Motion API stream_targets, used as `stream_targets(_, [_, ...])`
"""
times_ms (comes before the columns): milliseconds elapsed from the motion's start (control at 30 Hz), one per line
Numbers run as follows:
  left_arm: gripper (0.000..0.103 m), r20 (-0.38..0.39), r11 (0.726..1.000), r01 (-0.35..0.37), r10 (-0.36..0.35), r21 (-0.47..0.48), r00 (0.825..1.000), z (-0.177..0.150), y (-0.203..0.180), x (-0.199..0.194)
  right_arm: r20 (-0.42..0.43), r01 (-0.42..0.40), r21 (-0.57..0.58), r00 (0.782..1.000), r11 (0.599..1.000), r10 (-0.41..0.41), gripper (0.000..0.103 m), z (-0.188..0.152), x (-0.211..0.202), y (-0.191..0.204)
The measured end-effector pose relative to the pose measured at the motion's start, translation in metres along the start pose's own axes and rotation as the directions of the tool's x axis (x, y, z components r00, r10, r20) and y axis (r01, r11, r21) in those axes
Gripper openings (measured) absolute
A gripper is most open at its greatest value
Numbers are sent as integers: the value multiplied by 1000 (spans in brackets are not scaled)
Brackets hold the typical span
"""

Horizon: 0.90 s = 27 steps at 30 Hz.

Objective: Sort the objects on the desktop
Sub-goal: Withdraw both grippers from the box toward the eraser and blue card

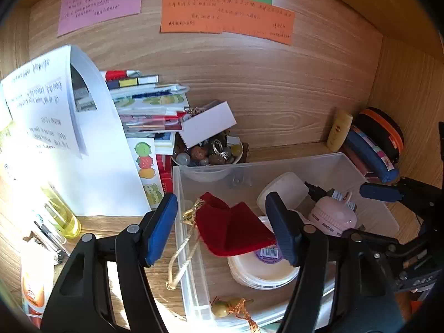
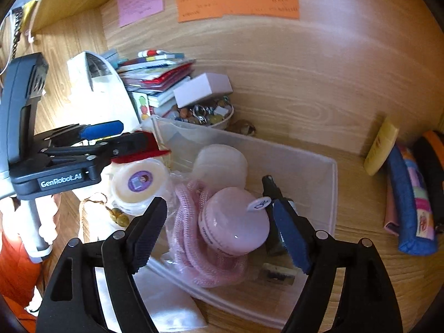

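Blue-padded fingers (image 1: 163,229) of the left gripper (image 1: 223,229) sit closest to the lens, spread apart. Red velvet pouch (image 1: 231,229) lies between them; neither pad presses on it. Pouch rests partly on a white lidded tub (image 1: 263,269) inside the clear plastic bin (image 1: 191,249), with its gold drawstring cord (image 1: 183,252) trailing over the bin's left wall onto the wooden desk (image 1: 277,94).

Right gripper (image 2: 219,233) also spread. Pink round device (image 2: 236,222) lies between its pads, not visibly pinched; right pad near or touching its side, cannot tell which. Device sits in the same bin, beside a coil of pink mesh tubing (image 2: 188,238) and in front of a translucent white jar (image 2: 219,166). Dark small bottle (image 2: 270,191) just right of the device.

Behind the bin: bowl of beads and rings (image 1: 211,152), white box (image 1: 208,123) tilted against it, stack of books and stationery (image 1: 147,102). Right of the bin: yellow tube (image 1: 338,130) and blue pencil case (image 1: 369,155), against the back wall.
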State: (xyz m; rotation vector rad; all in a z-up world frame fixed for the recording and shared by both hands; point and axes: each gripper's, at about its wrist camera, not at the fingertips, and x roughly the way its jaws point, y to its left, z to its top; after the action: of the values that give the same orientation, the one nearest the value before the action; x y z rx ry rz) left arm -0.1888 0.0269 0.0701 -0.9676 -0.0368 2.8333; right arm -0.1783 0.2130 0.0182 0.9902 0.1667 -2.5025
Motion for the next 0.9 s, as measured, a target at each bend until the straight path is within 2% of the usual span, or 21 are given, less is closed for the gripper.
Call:
stream_targets(200, [68,19,1000,12,-12,-2,1000,5,-1,-17,28,18,-25,999,1000,-17,82,-2,-18,8])
stream_targets(367, [92,50,1000,-3,3,8,999,3,-5,-38,39,28,-26,999,999,-27,83,-8,-32,10])
stream_targets(400, [93,56,1000,-6,6,8,998,2,-6,-42,40,30,-25,999,999,-29,83,-9,-34,10])
stream_targets(567, [98,58,1000,-16,16,-2,998,-5,-6,-61,47,30,-13,998,999,-30,84,-15,-46,14])
stream_targets(800, [99,43,998,-54,53,22,998,-25,-3,-81,57,35,-25,998,999,-33,84,-30,-63,23])
stream_targets(900, [99,18,997,-68,68,29,998,-36,0,-84,59,46,-46,997,998,-43,88,-38,-67,27])
